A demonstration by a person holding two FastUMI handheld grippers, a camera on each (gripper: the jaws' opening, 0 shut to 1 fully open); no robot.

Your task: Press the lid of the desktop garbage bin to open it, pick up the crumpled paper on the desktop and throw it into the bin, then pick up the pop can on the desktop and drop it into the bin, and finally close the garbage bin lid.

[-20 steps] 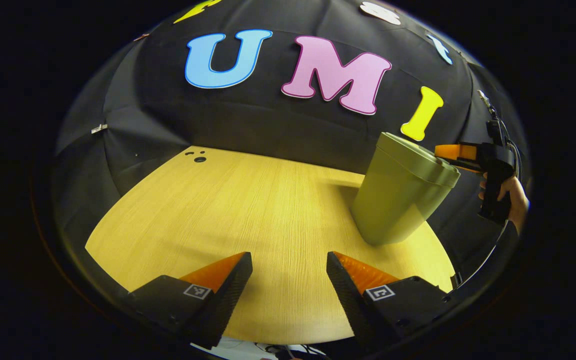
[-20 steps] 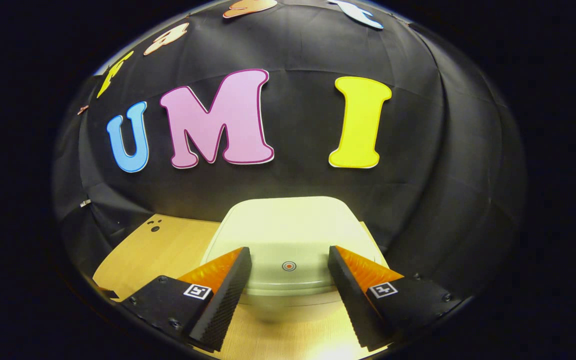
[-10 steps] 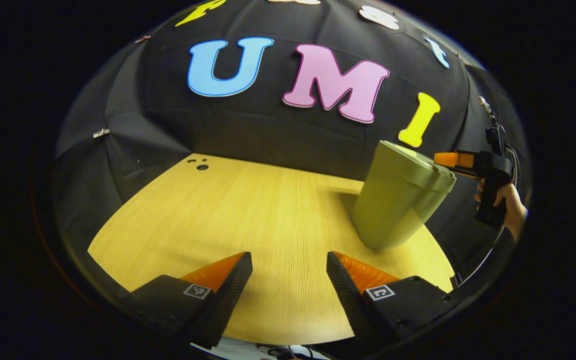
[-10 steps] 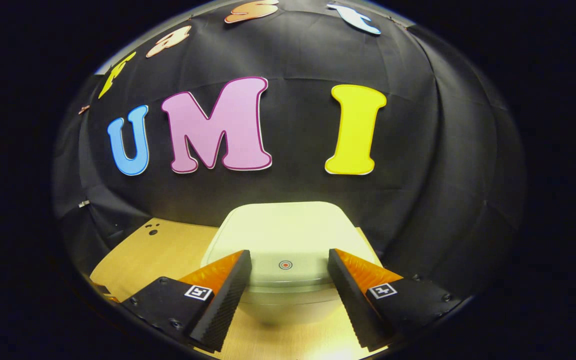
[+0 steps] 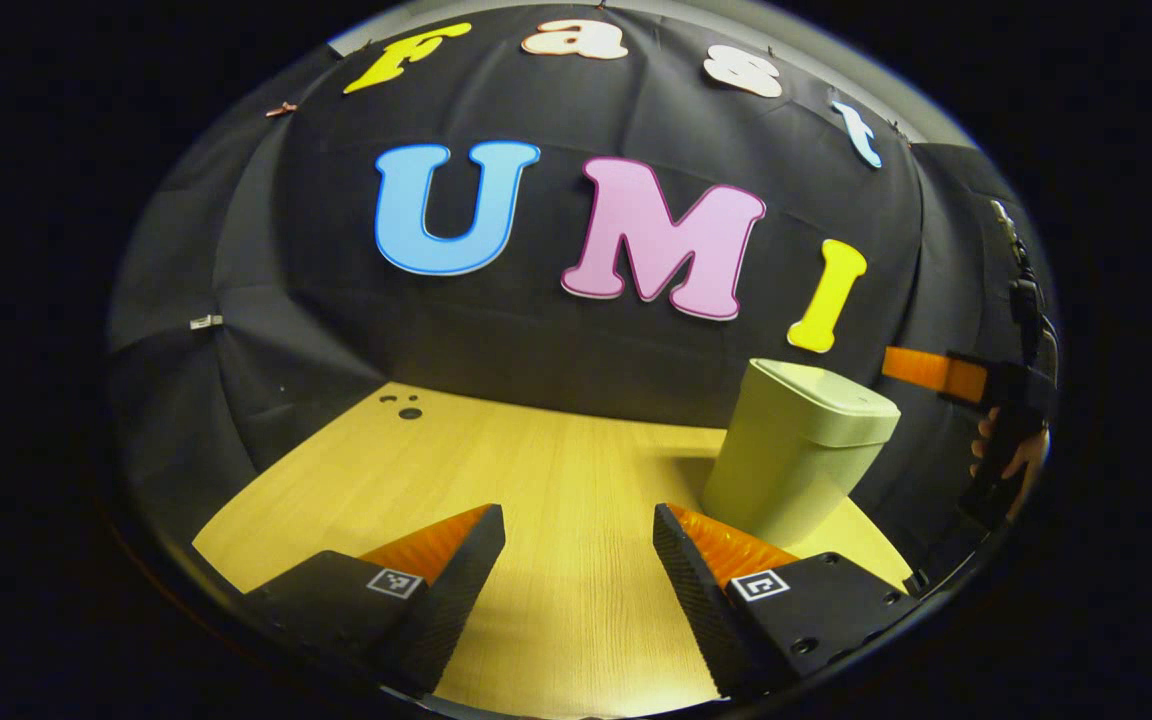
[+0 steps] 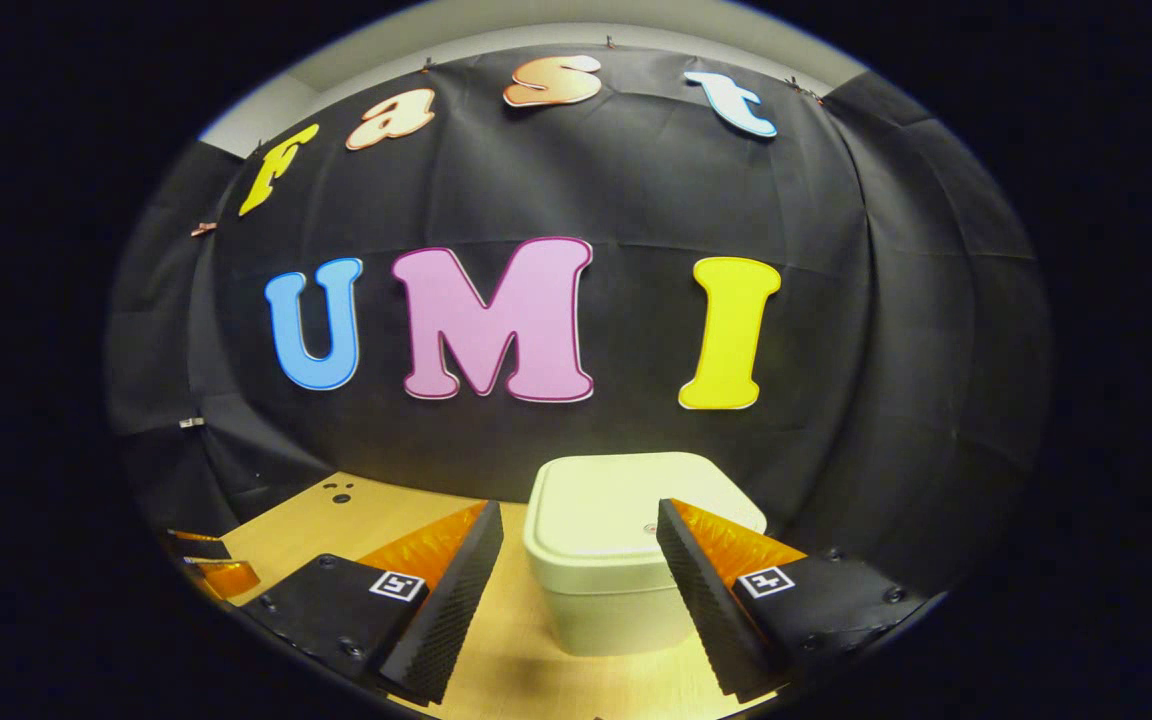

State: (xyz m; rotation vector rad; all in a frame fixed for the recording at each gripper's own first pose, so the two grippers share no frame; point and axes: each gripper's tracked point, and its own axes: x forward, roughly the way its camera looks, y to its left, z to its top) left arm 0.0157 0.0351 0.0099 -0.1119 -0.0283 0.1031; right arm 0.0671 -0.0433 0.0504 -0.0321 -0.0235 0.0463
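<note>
The pale green garbage bin (image 5: 791, 455) stands upright at the right of the wooden table (image 5: 496, 480), its lid down flat. In the right gripper view the bin (image 6: 611, 560) sits just ahead, its lid (image 6: 626, 510) level and closed. My right gripper (image 6: 579, 570) is open, held back from and above the bin, nothing between its fingers. My left gripper (image 5: 579, 575) is open over bare table, left of the bin. The right gripper (image 5: 936, 372) also appears in the left gripper view, to the right of the bin, held by a hand (image 5: 1011, 455).
The black cloth wall closes the table's far side close behind the bin. Small dark holes (image 5: 404, 408) mark the table's far left corner. In the right gripper view the left gripper (image 6: 211, 565) shows at the lower left edge.
Both grippers have pulled back and tilted up. The right gripper, which was just over the lid, is now farther from the bin. The bin lid stays closed.
</note>
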